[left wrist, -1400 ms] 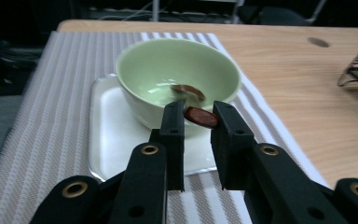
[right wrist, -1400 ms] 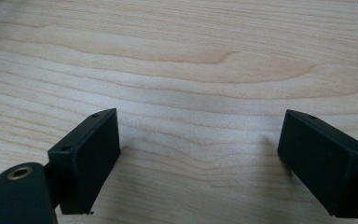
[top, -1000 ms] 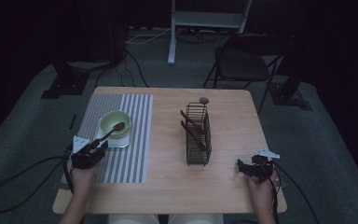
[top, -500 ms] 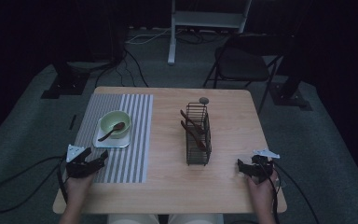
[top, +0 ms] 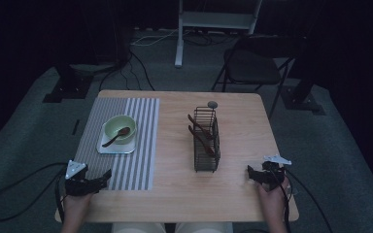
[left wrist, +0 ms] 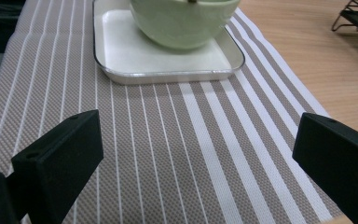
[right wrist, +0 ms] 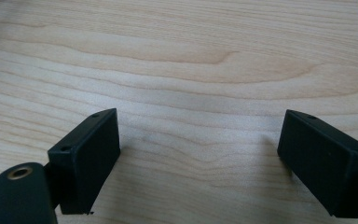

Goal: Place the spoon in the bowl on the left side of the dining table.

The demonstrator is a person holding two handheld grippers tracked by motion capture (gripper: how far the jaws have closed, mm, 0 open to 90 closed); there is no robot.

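Both grippers' jaws open, empty; spoon (top: pixel 117 136) in bowl (top: pixel 120 128), beyond left gripper (top: pixel 108 174)

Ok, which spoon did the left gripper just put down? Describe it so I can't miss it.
Start at the striped mat on the table's left half. On it sits a white tray holding a green bowl. The spoon lies inside that bowl, alone; the other spoons stand in the wire rack.

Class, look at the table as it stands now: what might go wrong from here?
1. The wooden spoon leans out over the green bowl's rim; a knock might tip it out onto the white tray.
2. The left gripper, its jaws just opened and empty, sits low over the striped placemat and might snag and drag it.
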